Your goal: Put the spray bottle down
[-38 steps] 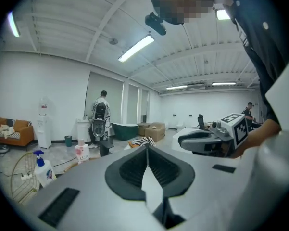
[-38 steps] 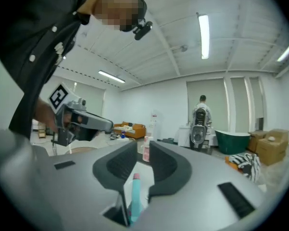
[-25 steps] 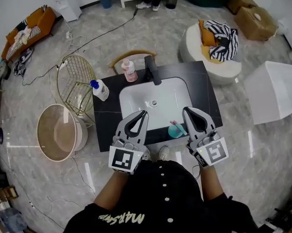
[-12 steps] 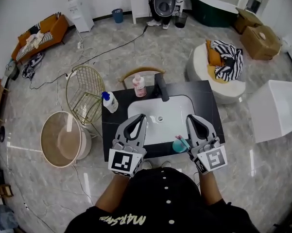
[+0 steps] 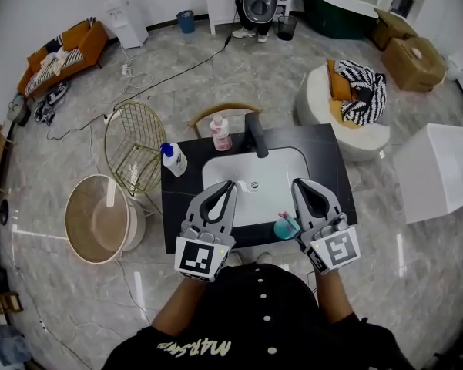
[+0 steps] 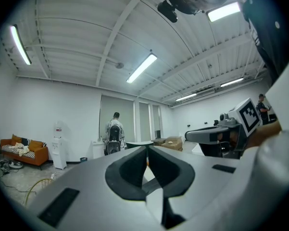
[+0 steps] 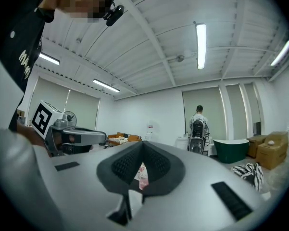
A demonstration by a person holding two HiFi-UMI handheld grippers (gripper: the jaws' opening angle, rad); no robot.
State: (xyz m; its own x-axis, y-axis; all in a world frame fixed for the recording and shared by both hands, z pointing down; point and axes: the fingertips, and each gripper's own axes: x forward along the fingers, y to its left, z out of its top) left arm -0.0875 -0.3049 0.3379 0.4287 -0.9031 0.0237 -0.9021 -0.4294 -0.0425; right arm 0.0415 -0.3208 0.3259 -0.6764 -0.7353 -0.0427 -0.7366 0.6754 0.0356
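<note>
The spray bottle [image 5: 174, 160], white with a blue head, stands upright on the left part of the black counter [image 5: 327, 160], with neither gripper touching it. My left gripper [image 5: 229, 183] hovers over the white basin [image 5: 266, 172], shut and holding nothing, well to the right of the bottle. In the left gripper view its tips [image 6: 147, 148] meet. My right gripper [image 5: 296, 182] is beside it over the basin's right side, also shut with nothing in it. In the right gripper view [image 7: 143, 143] a pink bottle [image 7: 141, 175] shows past the jaws.
A pink bottle [image 5: 221, 133] and a black faucet [image 5: 256, 135] stand at the back of the basin. A teal cup with a toothbrush [image 5: 285, 227] sits near the front edge by my right gripper. A gold wire chair [image 5: 135, 149] and a round tub [image 5: 100, 218] stand left of the counter.
Both grippers have risen slightly over the basin and stay shut. The head view has tilted toward the far room. The spray bottle has not moved.
</note>
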